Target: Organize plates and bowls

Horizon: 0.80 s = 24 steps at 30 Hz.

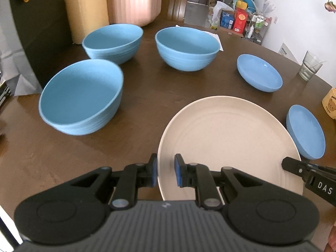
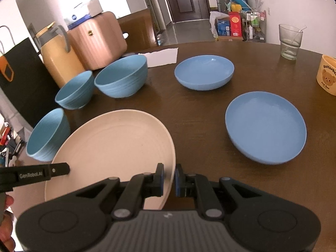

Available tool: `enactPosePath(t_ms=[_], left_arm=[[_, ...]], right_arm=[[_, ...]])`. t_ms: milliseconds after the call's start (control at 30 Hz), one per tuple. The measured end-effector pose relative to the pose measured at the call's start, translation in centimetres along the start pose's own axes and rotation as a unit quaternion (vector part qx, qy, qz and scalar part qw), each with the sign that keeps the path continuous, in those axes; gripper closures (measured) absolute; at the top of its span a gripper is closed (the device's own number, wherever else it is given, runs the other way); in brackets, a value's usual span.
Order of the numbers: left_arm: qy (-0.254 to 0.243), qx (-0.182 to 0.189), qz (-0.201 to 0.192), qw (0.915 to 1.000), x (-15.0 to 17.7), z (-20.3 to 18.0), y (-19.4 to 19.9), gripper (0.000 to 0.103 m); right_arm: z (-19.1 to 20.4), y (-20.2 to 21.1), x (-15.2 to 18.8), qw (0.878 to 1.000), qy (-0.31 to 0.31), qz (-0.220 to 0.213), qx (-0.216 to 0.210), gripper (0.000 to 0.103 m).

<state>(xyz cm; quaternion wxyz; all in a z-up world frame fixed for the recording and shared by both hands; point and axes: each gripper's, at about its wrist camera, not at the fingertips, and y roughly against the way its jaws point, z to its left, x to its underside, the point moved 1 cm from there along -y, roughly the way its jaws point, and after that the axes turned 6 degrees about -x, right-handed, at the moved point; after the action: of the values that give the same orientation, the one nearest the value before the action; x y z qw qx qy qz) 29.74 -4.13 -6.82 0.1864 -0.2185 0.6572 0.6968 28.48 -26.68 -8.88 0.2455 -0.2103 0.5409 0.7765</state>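
Closest to me, both grippers had hold of the same cream plate point(image 1: 226, 138). The left gripper point(image 1: 166, 173) had its blue-padded fingers point(image 1: 178, 173) pinched on the plate's near left rim, and the right gripper point(image 2: 169, 179) was clamped likewise on the near right rim, with the edge running between its pads. From the left camera the tip of the right gripper showed at the plate's far side; from the right camera the left one's tip lay over the plate's left edge. The plate looked tilted and lifted clear of the brown table point(image 1: 147, 88), though I could not be sure its far edge was off the wood.

Just beyond it on the right sat a shallow blue plate point(image 2: 265, 126), near the cream one but apart from it. Further back stood a second shallow blue plate point(image 2: 204, 72), well apart from the first. On the left, the nearest blue bowl point(image 1: 80, 96) stood just beside the cream plate, and two more blue bowls point(image 1: 112, 40) point(image 1: 187, 47) stood behind it, each on its own, none nested.

At the far edge were a drinking glass point(image 2: 290, 42), a small bear-printed cup point(image 2: 327, 76), a yellow jug point(image 2: 56, 56) and a pink ribbed case point(image 2: 98, 42).

So the sorting seemed barely begun. Nothing was stacked; the cream plate was the only piece in hand. As I judged it, the blue plates remained to be piled and the three bowls nested.
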Motion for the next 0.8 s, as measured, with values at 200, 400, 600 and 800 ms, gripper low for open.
enactPosePath(t_ms=[200,400,600,800], left_arm=[[0.002,-0.002,0.007,1.0,1.8,1.0,0.0,0.086],[-0.003,-0.005,0.006,1.0,3.5,1.5,-0.1,0.085],[-0.006,-0.006,0.005,0.9999,4.4,1.5,-0.4,0.085],[-0.014,-0.008,0.0,0.9999,5.1,1.2,-0.7,0.085]], right_arm=[[0.7,-0.1,2.0,1.0,0.002,0.003,0.0,0.093],[1.5,-0.2,3.5,1.0,0.009,-0.001,0.006,0.093],[1.3,-0.4,4.5,1.0,0.008,-0.001,0.007,0.093],[1.3,-0.7,5.1,1.0,0.012,-0.004,0.013,0.093]])
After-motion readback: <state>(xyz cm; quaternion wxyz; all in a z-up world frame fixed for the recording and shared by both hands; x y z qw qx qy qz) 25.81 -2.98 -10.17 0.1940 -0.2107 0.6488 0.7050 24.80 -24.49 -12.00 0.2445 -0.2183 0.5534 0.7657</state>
